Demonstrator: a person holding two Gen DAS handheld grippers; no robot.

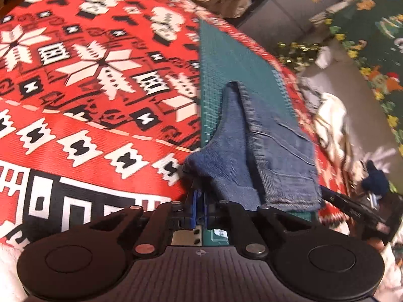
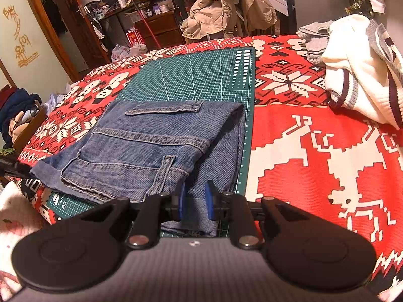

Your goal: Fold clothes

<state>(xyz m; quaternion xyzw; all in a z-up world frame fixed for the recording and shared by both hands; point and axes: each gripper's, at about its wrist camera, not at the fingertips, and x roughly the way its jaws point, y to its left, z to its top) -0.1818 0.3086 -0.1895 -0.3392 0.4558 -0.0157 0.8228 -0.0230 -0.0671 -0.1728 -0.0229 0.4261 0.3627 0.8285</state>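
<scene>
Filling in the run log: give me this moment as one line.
stage: mid-fold | jeans: folded on cutting mat | left gripper: shut on jeans edge | right gripper: open, jeans edge between fingers

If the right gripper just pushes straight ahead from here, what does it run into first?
Most likely the folded jeans: the right gripper stands open with denim already between its fingers, on the green cutting mat.

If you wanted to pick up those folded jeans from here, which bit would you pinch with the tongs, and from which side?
Probably the near edge of the folded jeans, coming in low from the front. That edge overhangs the green cutting mat toward the cameras, so fingers can slide above and below it. The right tongs already straddle it at one corner; the left tongs meet the other.
</scene>
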